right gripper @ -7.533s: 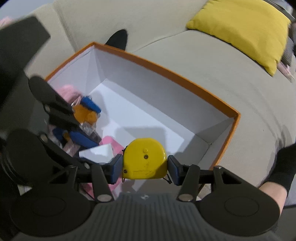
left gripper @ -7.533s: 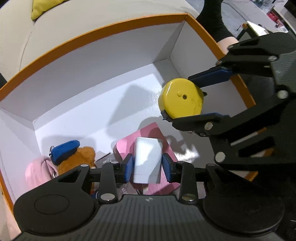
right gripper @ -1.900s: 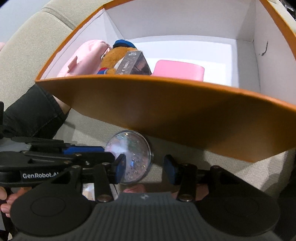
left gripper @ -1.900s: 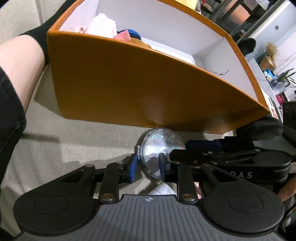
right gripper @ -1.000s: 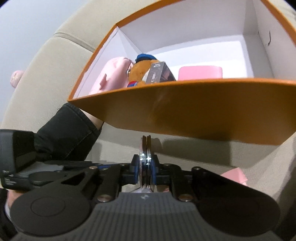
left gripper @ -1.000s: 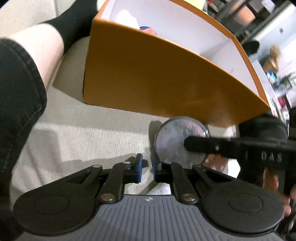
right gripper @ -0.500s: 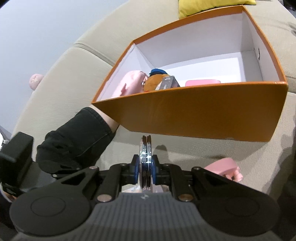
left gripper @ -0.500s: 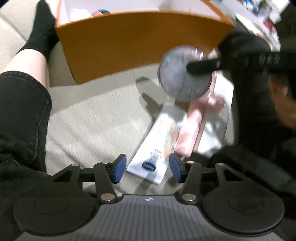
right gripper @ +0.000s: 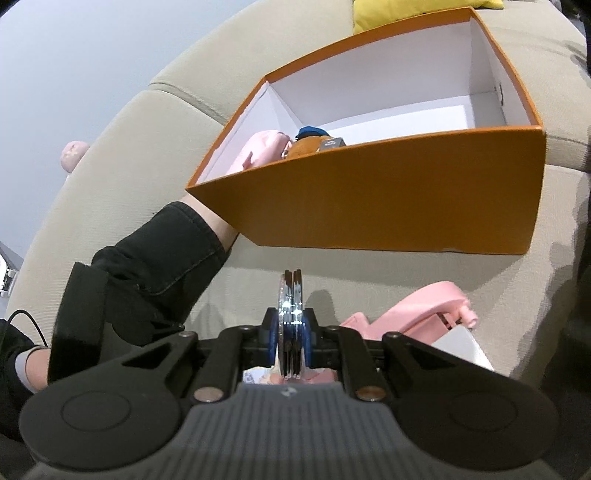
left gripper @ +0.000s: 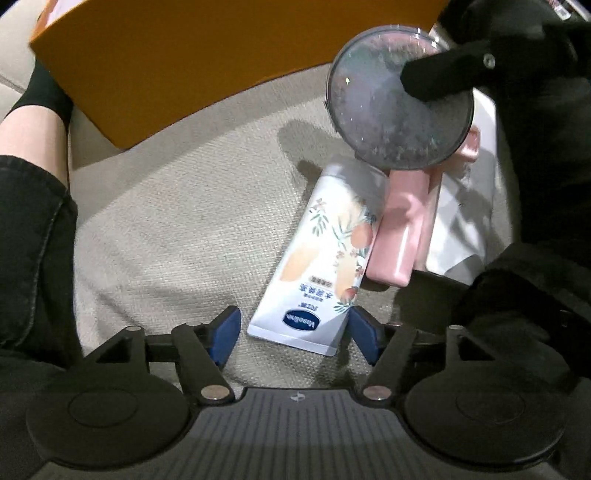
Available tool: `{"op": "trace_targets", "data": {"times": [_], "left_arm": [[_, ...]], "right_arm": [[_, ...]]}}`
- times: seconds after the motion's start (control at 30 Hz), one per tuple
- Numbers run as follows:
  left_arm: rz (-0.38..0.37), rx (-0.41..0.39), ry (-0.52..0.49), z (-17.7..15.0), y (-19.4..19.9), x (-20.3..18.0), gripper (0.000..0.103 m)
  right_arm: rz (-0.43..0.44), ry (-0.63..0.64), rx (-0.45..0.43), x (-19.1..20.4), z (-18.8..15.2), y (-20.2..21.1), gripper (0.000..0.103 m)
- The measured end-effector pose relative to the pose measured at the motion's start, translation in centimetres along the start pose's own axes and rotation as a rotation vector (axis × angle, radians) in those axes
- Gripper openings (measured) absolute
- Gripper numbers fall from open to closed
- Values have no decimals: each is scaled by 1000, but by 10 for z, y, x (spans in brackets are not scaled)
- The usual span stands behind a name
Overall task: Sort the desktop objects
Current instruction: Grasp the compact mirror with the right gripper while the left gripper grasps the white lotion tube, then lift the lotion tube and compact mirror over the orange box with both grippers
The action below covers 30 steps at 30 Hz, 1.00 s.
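Your right gripper [right gripper: 291,341] clamps the compact [right gripper: 291,314] while your left gripper [left gripper: 293,328] opens, jaws straddling the tube [left gripper: 321,258] untouched

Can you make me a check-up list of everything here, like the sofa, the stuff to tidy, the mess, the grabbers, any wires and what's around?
Surface: beige sofa cushion, woven fabric.
Job's things: orange box holds a pink plush and a brown bear toy; lotion tube, pink holder and a white item lie on the cushion outside the box.
Clutter: yellow pillow behind the box; small pink item on the sofa's edge.
Grippers: left gripper jaws opening, straddling the tube's end without touching; right gripper shut on the round glitter compact.
Cables: thin black wire by the person's hand.
Surroundings: person's leg beside the box.
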State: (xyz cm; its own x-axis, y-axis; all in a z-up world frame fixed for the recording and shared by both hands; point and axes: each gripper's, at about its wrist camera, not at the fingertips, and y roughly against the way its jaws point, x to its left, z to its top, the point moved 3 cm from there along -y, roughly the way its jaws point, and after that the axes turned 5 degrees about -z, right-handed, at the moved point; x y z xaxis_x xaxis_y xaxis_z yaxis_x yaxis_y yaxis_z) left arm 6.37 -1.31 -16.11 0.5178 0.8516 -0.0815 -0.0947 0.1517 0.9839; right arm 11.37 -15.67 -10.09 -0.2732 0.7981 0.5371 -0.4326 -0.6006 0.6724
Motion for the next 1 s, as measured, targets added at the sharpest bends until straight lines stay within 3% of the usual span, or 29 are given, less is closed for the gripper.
{"op": "trace_targets", "data": {"times": [0.1,0.23,0.27,0.33,0.4,0.63,0.7,0.9,1.0], "left_arm": [[45,-5,-17,2,-1,-5,66],[30,-37,36,1,7,2,59],[24,-46,55,0,9,3,54],[-18,-80,102,-2,18,7,24],[-88,-139,152,-4,33,11,11],[-158,-361,232,-5,84,17,3],[-143,-425,234,2,102,15,2],[-82,-501,232,22,110,13,2],[-72,-503,227,27,109,0,3]], "right_arm": [[2,0,-5,-1,-2,2,14],[2,3,-15,-2,-3,7,14],[3,2,-16,-3,-4,8,14],[4,-1,-19,-5,-5,9,14],[4,-5,-22,-6,-5,9,14],[19,-10,-31,-8,-5,13,14],[20,-11,-35,-7,-4,14,14],[3,-19,-29,-11,-6,12,14],[-5,-21,-35,-15,-7,16,14]]}}
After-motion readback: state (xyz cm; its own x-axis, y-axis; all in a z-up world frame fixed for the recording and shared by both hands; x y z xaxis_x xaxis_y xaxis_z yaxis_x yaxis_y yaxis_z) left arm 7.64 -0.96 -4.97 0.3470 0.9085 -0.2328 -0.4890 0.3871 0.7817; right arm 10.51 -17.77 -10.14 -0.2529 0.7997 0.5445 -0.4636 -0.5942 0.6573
